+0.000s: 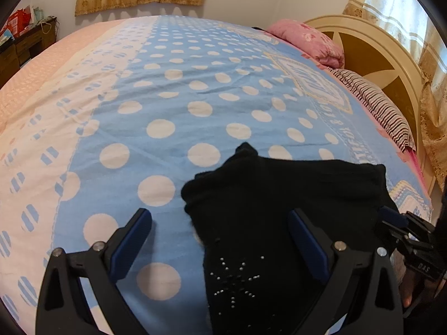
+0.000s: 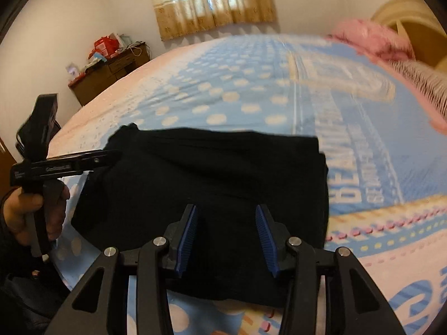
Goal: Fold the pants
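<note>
The black pants (image 1: 279, 209) lie folded into a compact bundle on the blue polka-dot bedspread (image 1: 173, 89), with a stud star pattern near my left gripper. My left gripper (image 1: 220, 220) is open and empty, its right finger over the pants' left part. In the right wrist view the pants (image 2: 212, 173) form a dark rectangle. My right gripper (image 2: 226, 217) is open and empty just above their near edge. The left gripper (image 2: 83, 159) shows at the pants' left edge, and the right gripper (image 1: 396, 223) at their right side.
A pink quilt (image 1: 307, 39) and striped pillow (image 1: 374, 103) lie by the cream headboard (image 1: 371, 44) at right. A dark wooden cabinet (image 2: 109, 75) with clutter stands by the far wall. Curtains (image 2: 212, 2) hang behind the bed.
</note>
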{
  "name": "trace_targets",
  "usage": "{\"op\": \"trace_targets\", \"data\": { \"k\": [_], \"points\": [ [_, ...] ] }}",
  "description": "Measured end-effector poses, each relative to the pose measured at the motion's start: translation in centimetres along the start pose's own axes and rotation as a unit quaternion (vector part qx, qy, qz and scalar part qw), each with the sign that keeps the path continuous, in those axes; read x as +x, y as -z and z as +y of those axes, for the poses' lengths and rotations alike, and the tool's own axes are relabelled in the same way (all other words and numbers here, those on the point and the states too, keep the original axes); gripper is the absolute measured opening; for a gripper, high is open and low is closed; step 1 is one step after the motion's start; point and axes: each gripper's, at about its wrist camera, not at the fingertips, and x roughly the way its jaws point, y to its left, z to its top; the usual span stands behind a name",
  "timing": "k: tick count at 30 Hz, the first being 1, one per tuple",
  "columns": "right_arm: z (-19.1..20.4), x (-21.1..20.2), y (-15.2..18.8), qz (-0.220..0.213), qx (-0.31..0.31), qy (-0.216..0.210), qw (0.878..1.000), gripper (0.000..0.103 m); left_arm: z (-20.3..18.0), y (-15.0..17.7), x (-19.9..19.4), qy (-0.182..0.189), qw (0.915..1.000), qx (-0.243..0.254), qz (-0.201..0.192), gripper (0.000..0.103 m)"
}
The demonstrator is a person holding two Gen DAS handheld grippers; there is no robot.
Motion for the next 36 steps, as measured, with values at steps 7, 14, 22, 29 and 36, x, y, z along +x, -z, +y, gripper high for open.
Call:
{"op": "trace_targets", "data": {
  "k": [7,14,22,29,36],
  "points": [
    [-0.2,-2.3,-0.1,-0.031,0.015,-0.010,0.999,0.053,0.4,0.6,-1.3,0.001,1.0000,0.007,-0.006,0.100],
    [-3.2,-4.4,-1.2,-0.071,0.079,0.000,0.994,0.060,1.8,1.1,-2.5,0.018,0.9996,-0.010,-0.021,0.100],
    [-6.0,-1.4,-0.3,-0.015,0.139,-0.012,0.990,0.060,1.3,1.9,-0.3,0.060,0.9981,-0.016,0.001,0.100],
    [-7.0,0.0,0.1,-0.001,0.167,-0.025,0.986,0.060,0.7,1.5,0.1,0.067,0.9977,-0.002,-0.012,0.100],
    [-6.6,1.2,0.0,0.004,0.166,-0.036,0.985,0.048,0.2,0.9,0.7,0.091,0.9958,0.005,-0.009,0.080]
  ]
}}
